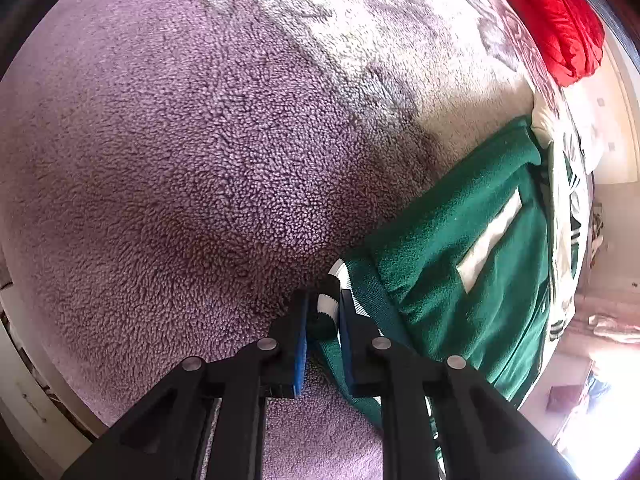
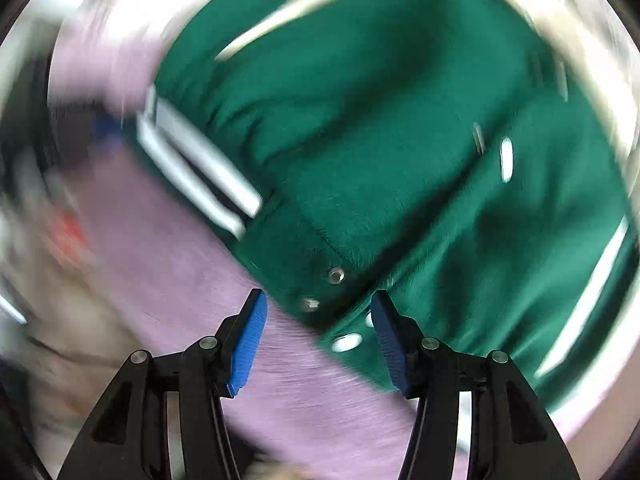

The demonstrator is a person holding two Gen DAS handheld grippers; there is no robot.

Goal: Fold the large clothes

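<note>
A green fleece jacket (image 1: 460,240) with white stripes and snap buttons lies on a purple fuzzy blanket (image 1: 180,160). My left gripper (image 1: 324,312) is shut on the jacket's striped ribbed hem at its lower left corner. In the right wrist view the jacket (image 2: 380,140) fills most of the blurred frame. My right gripper (image 2: 320,308) is open and empty, just above the jacket's snap-button front edge, with the blanket (image 2: 200,260) to its left.
A red garment (image 1: 560,28) lies at the far right edge of the blanket. A cream patterned part of the blanket (image 1: 380,40) lies beyond the purple part. The bed edge and floor show at the right.
</note>
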